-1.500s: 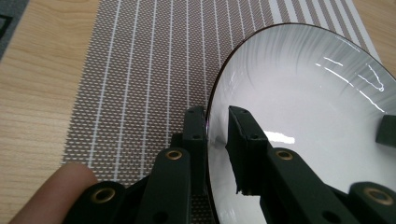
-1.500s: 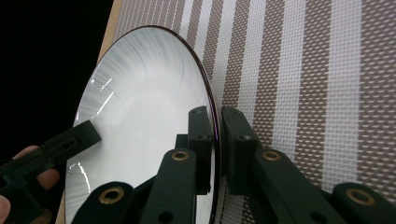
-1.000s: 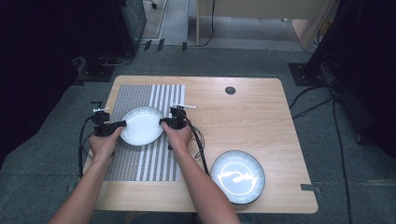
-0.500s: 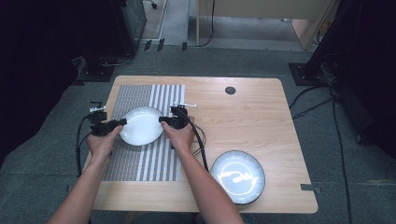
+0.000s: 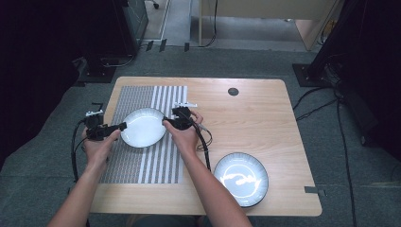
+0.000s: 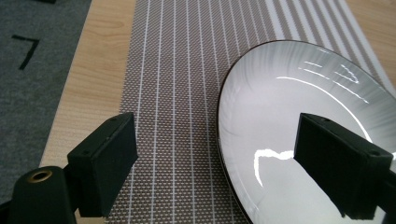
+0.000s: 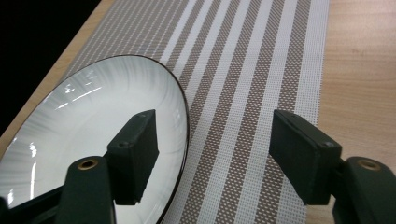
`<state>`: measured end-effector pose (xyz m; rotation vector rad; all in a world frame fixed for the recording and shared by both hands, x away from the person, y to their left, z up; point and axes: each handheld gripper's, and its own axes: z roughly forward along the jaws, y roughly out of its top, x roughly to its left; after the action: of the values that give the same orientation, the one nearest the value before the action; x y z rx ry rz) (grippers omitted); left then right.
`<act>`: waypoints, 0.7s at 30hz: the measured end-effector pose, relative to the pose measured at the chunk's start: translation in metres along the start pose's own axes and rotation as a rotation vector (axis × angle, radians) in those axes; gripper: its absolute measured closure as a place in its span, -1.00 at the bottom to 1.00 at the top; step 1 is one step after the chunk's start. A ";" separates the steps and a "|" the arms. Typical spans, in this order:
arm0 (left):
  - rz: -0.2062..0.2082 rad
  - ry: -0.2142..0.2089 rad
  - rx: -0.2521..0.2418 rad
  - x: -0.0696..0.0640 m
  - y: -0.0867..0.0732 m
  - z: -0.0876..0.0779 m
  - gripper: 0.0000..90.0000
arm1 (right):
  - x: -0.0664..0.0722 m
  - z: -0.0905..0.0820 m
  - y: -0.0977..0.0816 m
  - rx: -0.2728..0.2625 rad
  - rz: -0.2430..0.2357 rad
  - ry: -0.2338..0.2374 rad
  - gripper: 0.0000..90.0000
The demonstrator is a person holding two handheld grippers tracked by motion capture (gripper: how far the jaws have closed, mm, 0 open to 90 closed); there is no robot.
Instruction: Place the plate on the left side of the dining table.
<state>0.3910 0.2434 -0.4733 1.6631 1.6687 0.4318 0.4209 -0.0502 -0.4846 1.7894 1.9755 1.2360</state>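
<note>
A white plate with a dark rim [image 5: 142, 126] lies on the striped placemat [image 5: 142, 165] at the table's left. My left gripper [image 5: 119, 126] is at the plate's left edge and my right gripper [image 5: 168, 123] at its right edge. In the left gripper view the left gripper [image 6: 219, 163] is open, with the plate [image 6: 289, 107] rim between the jaws: one jaw stands over the plate, the other over the placemat [image 6: 177, 70]. The right gripper [image 7: 217, 156] is open the same way across the plate [image 7: 93, 121] rim. Neither grips it.
A second plate, dark outside and white inside [image 5: 241, 178], sits near the wooden table's [image 5: 265, 123] front right. A small dark round disc [image 5: 232, 91] is set in the tabletop at the back. Cables trail from both grippers toward the person.
The left hand and its gripper have shifted slightly to the left, away from the plate's centre. The plate and the right hand stay about where they were.
</note>
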 end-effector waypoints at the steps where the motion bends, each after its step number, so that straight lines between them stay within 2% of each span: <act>1: 0.011 -0.004 -0.008 0.001 -0.001 -0.004 -0.76 | 0.000 -0.005 0.001 -0.007 -0.011 0.015 -0.27; 3: 0.016 -0.014 -0.019 0.002 -0.003 -0.008 -0.78 | 0.002 -0.010 0.001 -0.014 -0.029 0.025 -0.27; 6: 0.046 -0.005 -0.026 0.001 -0.006 -0.012 -0.78 | 0.004 -0.016 0.001 -0.013 -0.047 0.004 -0.24; 9: 0.049 -0.009 -0.028 0.000 -0.008 -0.016 -0.78 | 0.005 -0.020 0.001 -0.017 -0.074 -0.003 -0.25; 12: 0.050 -0.026 -0.056 0.000 -0.010 -0.024 -0.78 | 0.004 -0.028 0.001 -0.027 -0.098 0.010 -0.31; 13: 0.055 -0.033 -0.061 -0.001 -0.010 -0.026 -0.78 | 0.004 -0.031 0.001 -0.030 -0.107 0.006 -0.36; 15: 0.060 -0.041 -0.067 -0.001 -0.011 -0.028 -0.78 | 0.005 -0.036 0.000 -0.051 -0.137 -0.035 -0.39; 17: 0.067 -0.055 -0.077 -0.002 -0.013 -0.031 -0.78 | 0.005 -0.039 0.000 -0.056 -0.149 -0.037 -0.40; 18: 0.074 -0.064 -0.087 -0.003 -0.015 -0.034 -0.78 | 0.006 -0.043 0.000 -0.052 -0.153 -0.023 -0.42; 21: 0.076 -0.061 -0.094 -0.003 -0.016 -0.037 -0.78 | 0.005 -0.048 0.001 -0.054 -0.163 -0.016 -0.43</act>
<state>0.3532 0.2484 -0.4585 1.6581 1.5218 0.4835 0.3896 -0.0662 -0.4519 1.5734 2.0138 1.2072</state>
